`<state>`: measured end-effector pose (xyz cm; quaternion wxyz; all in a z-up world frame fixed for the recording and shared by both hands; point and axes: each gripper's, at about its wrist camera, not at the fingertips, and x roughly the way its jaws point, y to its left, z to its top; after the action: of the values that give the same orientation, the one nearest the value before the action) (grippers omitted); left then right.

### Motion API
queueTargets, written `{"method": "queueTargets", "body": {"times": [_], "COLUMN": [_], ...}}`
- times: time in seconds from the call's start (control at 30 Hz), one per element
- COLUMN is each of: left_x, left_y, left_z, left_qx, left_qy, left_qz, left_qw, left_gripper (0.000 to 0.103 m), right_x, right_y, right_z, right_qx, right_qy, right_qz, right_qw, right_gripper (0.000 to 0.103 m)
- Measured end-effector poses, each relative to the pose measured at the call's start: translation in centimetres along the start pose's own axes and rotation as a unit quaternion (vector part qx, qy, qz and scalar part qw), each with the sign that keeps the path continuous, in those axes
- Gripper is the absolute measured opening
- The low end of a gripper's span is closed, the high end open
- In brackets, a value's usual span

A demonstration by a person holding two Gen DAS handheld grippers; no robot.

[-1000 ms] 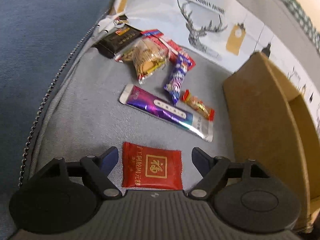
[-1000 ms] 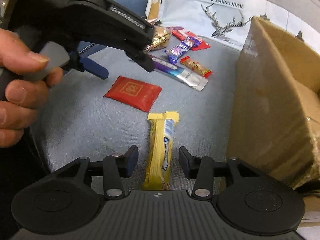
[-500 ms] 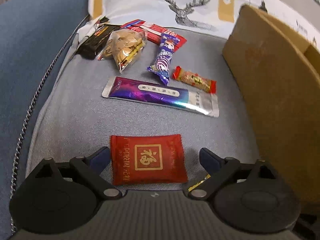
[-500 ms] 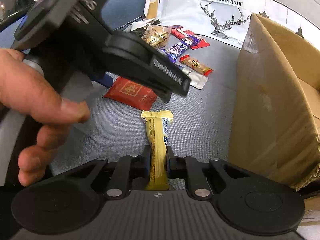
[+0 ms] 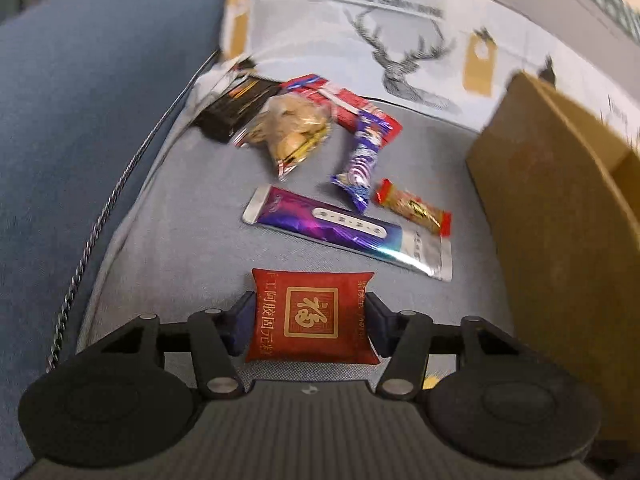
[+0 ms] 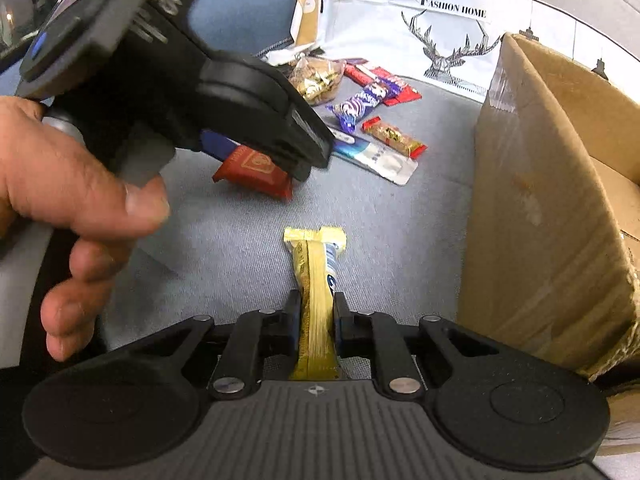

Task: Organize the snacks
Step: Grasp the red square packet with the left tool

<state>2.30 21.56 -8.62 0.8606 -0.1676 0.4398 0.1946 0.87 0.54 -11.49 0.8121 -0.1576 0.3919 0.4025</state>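
Where open jaws flanked it a second ago, the red packet [image 5: 311,316] is now clamped by the left gripper [image 5: 310,322]; the yellow bar [image 6: 316,312] stays pinched in the right gripper [image 6: 316,316], both apparently ready for the cardboard box [image 6: 544,216].

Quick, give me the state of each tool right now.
Left tool: closed on the red packet.
Right tool: closed on the yellow bar.

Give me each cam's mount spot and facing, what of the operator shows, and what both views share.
Left wrist: sits on the left gripper, faces forward and down the grey cushion; its fingers clamp the red packet.
Right wrist: sits on the right gripper, faces the same cushion; its fingers clamp the yellow bar; the left hand shows, holding the left gripper.
Shared: red packet, purple sachet, cardboard box, deer-print fabric.
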Motion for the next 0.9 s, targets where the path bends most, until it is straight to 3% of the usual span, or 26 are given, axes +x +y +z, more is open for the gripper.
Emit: {"method": "queueTargets", "body": {"times": [0.13, 0.37, 0.73, 0.9], "left_x": [0.5, 0.6, 0.7, 0.9], "left_y": [1.2, 0.1, 0.6, -0.2], "left_z": [0.2, -0.2, -0.1, -0.3], "left_qx": [-0.038, -0.008, -0.020, 0.004], "left_qy": [0.025, 0.023, 0.021, 0.021], "left_qz": [-0.024, -0.014, 0.000, 0.013], "left_qw": [0.9987, 0.9996, 0.9996, 0.9997], "left_gripper": [0.063, 0.069, 0.082, 0.084], "right_x": [0.0, 0.3, 0.3, 0.4], "right_y": [0.0, 0.0, 0.1, 0.2], "right_z": [0.0, 0.0, 0.1, 0.1], "right_qx": [-0.001, 0.003, 0.003, 0.001], "right_qy": [-0.001, 0.008, 0.008, 0.008], "right_qz": [0.000, 0.003, 0.003, 0.003], "right_qw": [1.000, 1.000, 1.000, 1.000], "right_gripper": [0.016, 0.018, 0.021, 0.021]}}
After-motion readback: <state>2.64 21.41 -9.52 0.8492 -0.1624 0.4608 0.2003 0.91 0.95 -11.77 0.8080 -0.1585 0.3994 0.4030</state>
